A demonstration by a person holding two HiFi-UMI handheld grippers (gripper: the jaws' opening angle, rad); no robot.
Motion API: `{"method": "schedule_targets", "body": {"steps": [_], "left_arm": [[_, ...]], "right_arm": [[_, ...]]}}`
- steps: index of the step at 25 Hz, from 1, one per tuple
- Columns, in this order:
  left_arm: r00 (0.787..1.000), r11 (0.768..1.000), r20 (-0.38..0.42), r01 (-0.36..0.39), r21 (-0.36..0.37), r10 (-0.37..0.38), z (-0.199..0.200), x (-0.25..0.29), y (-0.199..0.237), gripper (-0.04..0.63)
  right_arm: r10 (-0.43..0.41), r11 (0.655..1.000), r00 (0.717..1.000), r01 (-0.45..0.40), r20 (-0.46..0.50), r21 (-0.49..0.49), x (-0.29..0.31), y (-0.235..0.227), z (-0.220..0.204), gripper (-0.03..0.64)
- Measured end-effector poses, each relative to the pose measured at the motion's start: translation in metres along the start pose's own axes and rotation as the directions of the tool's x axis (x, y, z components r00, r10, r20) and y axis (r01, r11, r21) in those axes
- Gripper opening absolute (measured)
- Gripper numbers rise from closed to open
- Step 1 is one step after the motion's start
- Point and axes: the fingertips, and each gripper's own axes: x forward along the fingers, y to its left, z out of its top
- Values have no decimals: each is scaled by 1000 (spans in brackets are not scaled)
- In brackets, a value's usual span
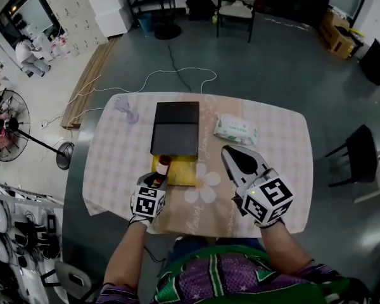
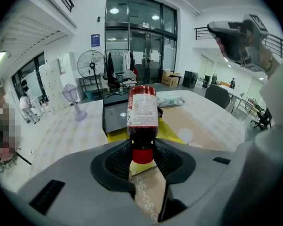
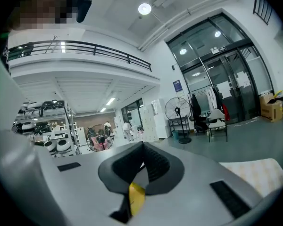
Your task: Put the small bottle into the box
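Observation:
The small bottle point(image 1: 163, 166) has dark contents, a white-and-red label and a red cap. My left gripper point(image 1: 158, 176) is shut on it at the cap end. In the left gripper view the bottle point(image 2: 142, 112) points forward from between the pads point(image 2: 117, 160), over the near edge of the yellow open box point(image 2: 170, 132). In the head view that box point(image 1: 180, 171) lies just ahead of the left gripper, with a black lid point(image 1: 175, 129) behind it. My right gripper point(image 1: 232, 153) hovers to the right of the box. It is tilted upward and shut on nothing point(image 3: 142, 161).
A pack of wet wipes point(image 1: 235, 130) lies right of the black lid. A small clear stemmed object point(image 1: 126, 109) stands at the table's far left. The tablecloth point(image 1: 278, 144) covers the whole table. Cables, a chair and fans stand on the floor beyond.

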Motion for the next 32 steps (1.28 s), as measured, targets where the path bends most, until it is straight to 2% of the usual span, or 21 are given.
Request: {"method": "schedule_targets", "body": {"steps": [9,16,25,32], "left_arm": [[991,991,-136,25,128,-7,-24,44,7,157],[967,965,-253,70,253,-4,-32,70,7,158],[927,934,-375,155,321,-25,-45,94,4,158],[905,917,-425,198,347,-34,-50,105,-3,158]], "right_arm": [[30,1000,999,-30,-28,-6,9,3,-8,6],[9,1000,999,-9,-38,0,7,-6,-11,8],[-14,1000,999,14,-42,10,4,-17,-17,8],[-17,1000,998,18,-57,18,4,-24,-21,8]]}}
